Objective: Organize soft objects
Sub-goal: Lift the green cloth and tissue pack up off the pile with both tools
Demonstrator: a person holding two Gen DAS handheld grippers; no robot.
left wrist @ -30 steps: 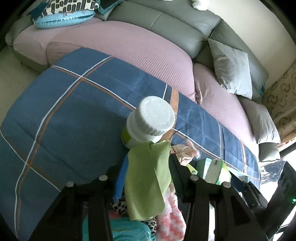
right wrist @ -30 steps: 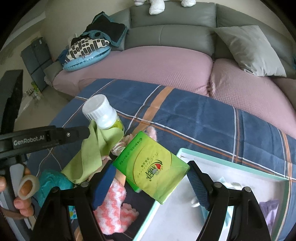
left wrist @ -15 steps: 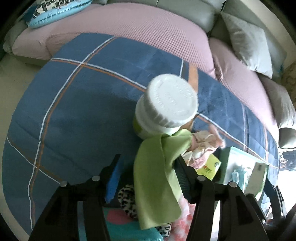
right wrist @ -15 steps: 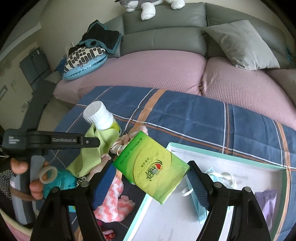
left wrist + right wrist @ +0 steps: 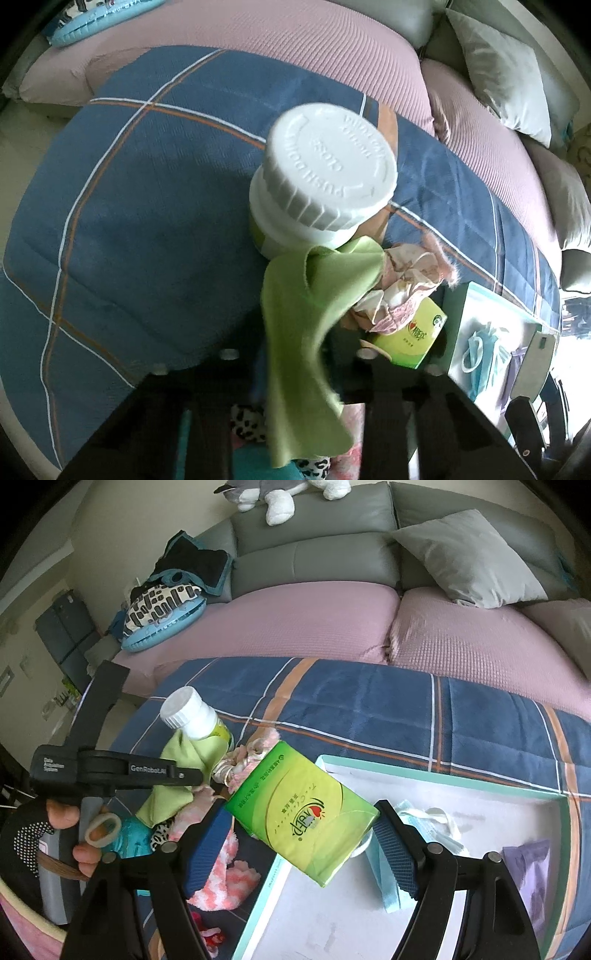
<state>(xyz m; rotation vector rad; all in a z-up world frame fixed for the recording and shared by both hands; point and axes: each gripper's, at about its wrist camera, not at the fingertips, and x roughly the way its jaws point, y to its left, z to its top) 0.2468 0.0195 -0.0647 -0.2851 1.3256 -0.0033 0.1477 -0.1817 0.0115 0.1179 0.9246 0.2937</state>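
Fingers of a person's gloved hand [image 5: 55,834] wrap the grey handle at nine o'clock in the right wrist view, and from it the black left gripper [image 5: 195,775] reaches toward the pile in the middle. Its jaws have just been closing and are now pinched together on the green cloth [image 5: 306,332], which hangs from them in a long fold and drapes down past six o'clock in the left wrist view. Just above the cloth, at twelve o'clock from the jaws, stands a white-capped bottle [image 5: 325,177], its base touching the cloth's upper edge. Right of the cloth, at three o'clock, lies a crumpled pink-and-cream fabric bundle [image 5: 402,284] on the blue plaid blanket [image 5: 129,221]. Below the jaws sit a leopard-print piece [image 5: 247,424] and a pink-and-white fluffy sock [image 5: 218,867]. Further right, the right gripper [image 5: 299,834] holds its blue-padded jaws wide, clamped on the two ends of a green tissue pack [image 5: 303,812], which sits tilted between them. The pack hangs over the near left corner of a white tray with a teal rim [image 5: 443,775]. Inside the tray, at three o'clock from the pack, lie a light blue face mask [image 5: 417,819] and a lilac packet [image 5: 532,867]. A pink-covered sofa [image 5: 314,620] runs along the back.
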